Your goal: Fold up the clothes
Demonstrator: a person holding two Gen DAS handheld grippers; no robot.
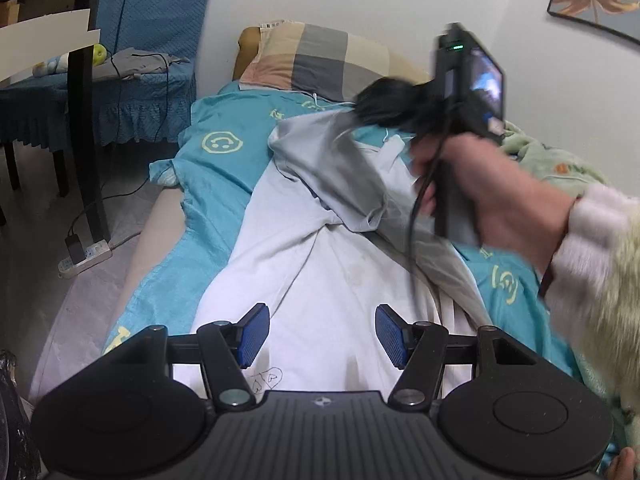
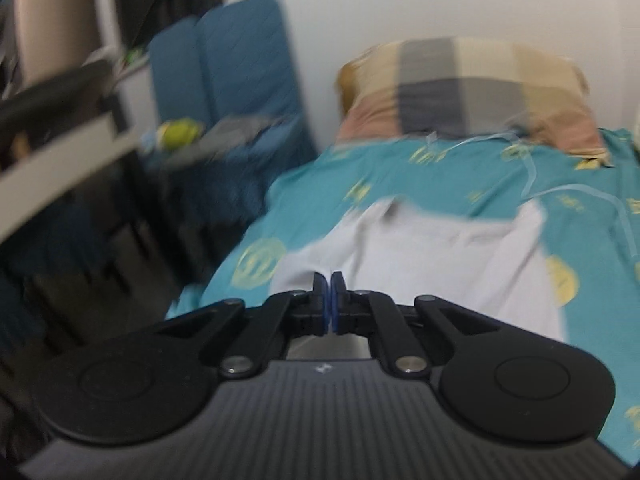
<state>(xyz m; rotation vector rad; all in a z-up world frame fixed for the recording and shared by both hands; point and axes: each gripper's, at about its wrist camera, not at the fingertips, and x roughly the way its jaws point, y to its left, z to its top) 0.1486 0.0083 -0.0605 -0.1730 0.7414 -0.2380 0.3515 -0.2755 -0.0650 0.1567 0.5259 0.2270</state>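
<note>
White garment [image 1: 320,248] lay spread lengthwise on the bed, over the teal bedsheet [image 1: 208,184] with yellow smiley prints. Left gripper [image 1: 322,334] hovered low over the garment's near end, jaws apart, nothing between the blue pads [image 1: 253,334]. Right gripper [image 2: 330,304] had its jaws pressed together; in the left wrist view its blurred tip sat at a lifted grey-white fold of the garment near the far end, so it looked clamped on that cloth edge, though motion blur hid the exact contact. Right hand [image 1: 516,200] in a fluffy pale sleeve [image 1: 604,260] gripped the handle. Plaid pillow [image 1: 320,60] sat at the head of the bed against the wall. Blue-covered chair [image 1: 152,80] stood left of the bed, power strip [image 1: 86,258] on the floor.
</note>
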